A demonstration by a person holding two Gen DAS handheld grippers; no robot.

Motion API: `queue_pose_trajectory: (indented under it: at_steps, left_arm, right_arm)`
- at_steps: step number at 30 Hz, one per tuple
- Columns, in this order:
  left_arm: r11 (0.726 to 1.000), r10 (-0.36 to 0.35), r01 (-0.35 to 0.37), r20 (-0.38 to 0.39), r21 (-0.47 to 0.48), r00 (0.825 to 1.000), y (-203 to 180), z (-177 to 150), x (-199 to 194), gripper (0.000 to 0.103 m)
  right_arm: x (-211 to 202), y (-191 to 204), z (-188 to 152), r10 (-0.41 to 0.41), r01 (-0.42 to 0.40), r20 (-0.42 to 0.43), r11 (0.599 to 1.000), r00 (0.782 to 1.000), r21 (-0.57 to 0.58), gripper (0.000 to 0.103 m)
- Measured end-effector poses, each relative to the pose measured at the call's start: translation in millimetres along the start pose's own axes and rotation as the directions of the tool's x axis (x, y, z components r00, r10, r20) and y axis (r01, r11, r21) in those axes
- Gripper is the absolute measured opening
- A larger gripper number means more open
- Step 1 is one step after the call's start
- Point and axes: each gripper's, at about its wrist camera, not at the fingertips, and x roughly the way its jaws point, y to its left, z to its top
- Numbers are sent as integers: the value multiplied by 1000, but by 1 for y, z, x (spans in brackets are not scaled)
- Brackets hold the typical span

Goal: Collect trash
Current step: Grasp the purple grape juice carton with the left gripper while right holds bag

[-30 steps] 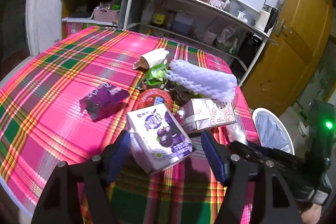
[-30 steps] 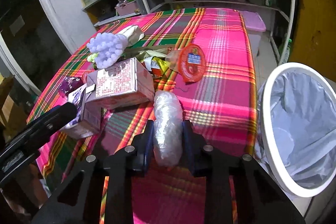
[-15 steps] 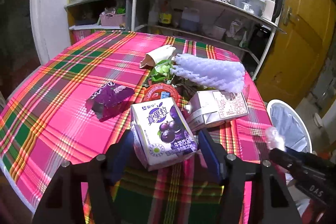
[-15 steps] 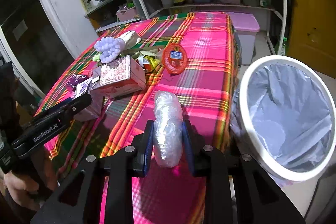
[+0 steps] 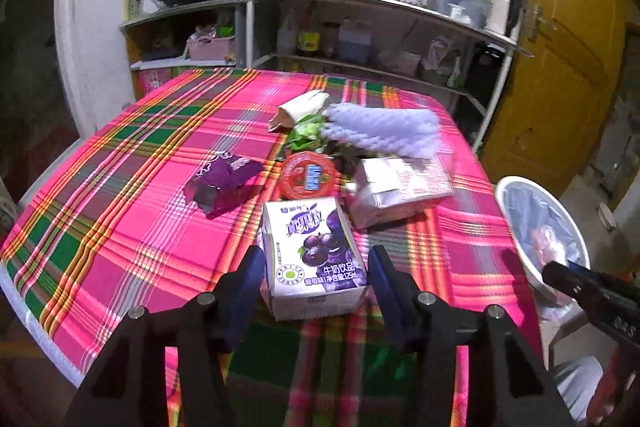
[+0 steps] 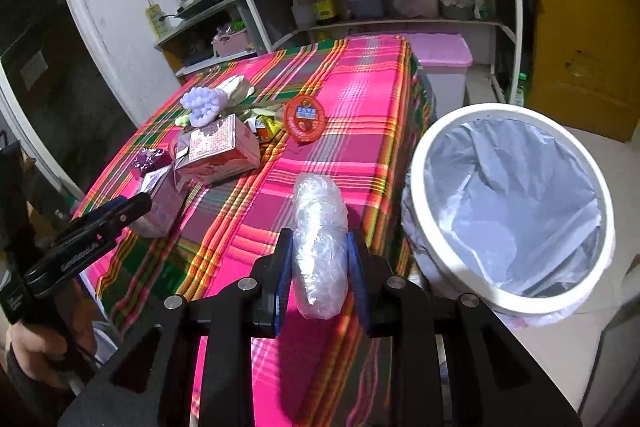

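A purple grape milk carton point(image 5: 312, 255) stands near the front edge of the table, between the fingers of my left gripper point(image 5: 316, 275). Its jaws are closing and the blue pads sit right at the carton's sides, with no clear press. The right wrist view shows that carton point(image 6: 160, 203) by a left fingertip point(image 6: 128, 207). My right gripper point(image 6: 318, 259) is shut on a clear crumpled plastic wad point(image 6: 318, 247), held over the table's edge just left of the white trash bin point(image 6: 492, 110) with a grey liner.
More trash lies mid-table: a purple wrapper point(image 5: 224, 183), a red round lid point(image 5: 308, 175), a pink-white carton point(image 5: 400, 187), a white foam net point(image 5: 384, 131) and a paper wrapper point(image 5: 304, 107). Shelves point(image 5: 360, 27) stand behind, and a yellow door point(image 5: 568, 67) at right.
The left jaws have narrowed around the milk carton. The right gripper has carried the plastic wad away from the trash pile toward the bin, which now looms larger.
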Motion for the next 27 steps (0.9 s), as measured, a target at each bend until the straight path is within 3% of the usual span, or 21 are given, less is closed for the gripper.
queue_pose_trajectory:
  at_steps: [1,2,10,11,13,14,15,17,27]
  left_arm:
    - [1000,-11,10,5,7,1000,-3,-1,-4,38]
    - [1000,-7,7,4,23,1000,-9,-2,-9,4]
    - [997,-52,52,-7,59,999,-33,-8,-11,2]
    - [997,-55,54,3,54,999,-33,-9,-13,3]
    - [998,-56,55,19,34,998,-32,-7,-17,25]
    - [998,-56,56,28,29,998,-31,-5,-18,52]
    - [998,-59,58,32,17,998,-31,-3,-18,67]
    - [998,-67,67,24,-12,998,-29,0,-16,69]
    - [998,30,-33,-62,-46,998,-40,2,18,69]
  right_arm:
    - [-2,-2,0,-3,3,4,1000,1000,3,28]
    - [-5,-4,0,-8,8,10,1000,1000,6,28]
    - [-19,-31,-6,-51,49,24,997,998,54,28]
    - [-20,-33,-7,-54,52,25,997,998,56,28]
    - [-21,-35,-7,-53,52,25,997,998,60,28]
    - [-22,-36,-8,-52,50,26,997,998,62,28]
    - [-22,-36,-8,-51,49,28,997,998,63,28]
    - [-22,-35,-8,-47,45,31,997,998,65,28]
    - [-21,-41,-9,-43,41,26,996,999,78,28]
